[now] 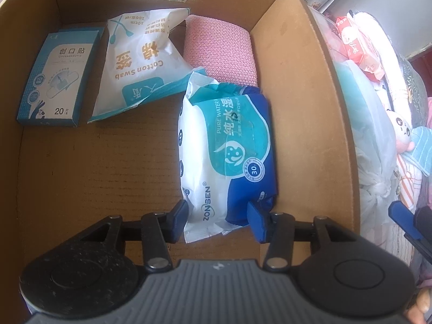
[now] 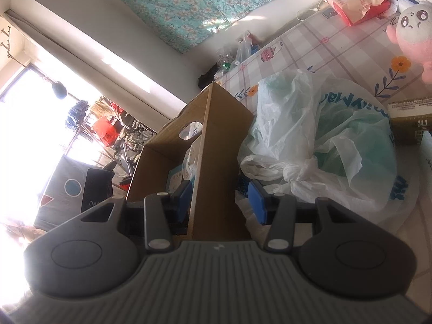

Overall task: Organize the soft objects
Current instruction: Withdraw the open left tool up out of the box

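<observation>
A cardboard box [image 1: 302,124] fills the left wrist view. On its floor lie a blue and white wet wipes pack [image 1: 229,156], a pink knitted cloth [image 1: 220,51], a cotton swab bag [image 1: 140,62] and a blue plaster box [image 1: 58,73]. My left gripper [image 1: 218,217] points down into the box. Its jaws stand apart around the near end of the wipes pack, which rests flat on the floor. My right gripper [image 2: 220,202] hovers open by the box's side wall [image 2: 218,162], empty. One of its blue fingers [image 1: 402,217] shows outside the box.
Right of the box lie a knotted white plastic bag [image 2: 318,140], a pink plush toy [image 2: 413,29], a red wipes pack [image 2: 353,0] and a small brown carton [image 2: 410,118] on a flowered cloth [image 2: 310,51]. A bright window and clutter are at the left.
</observation>
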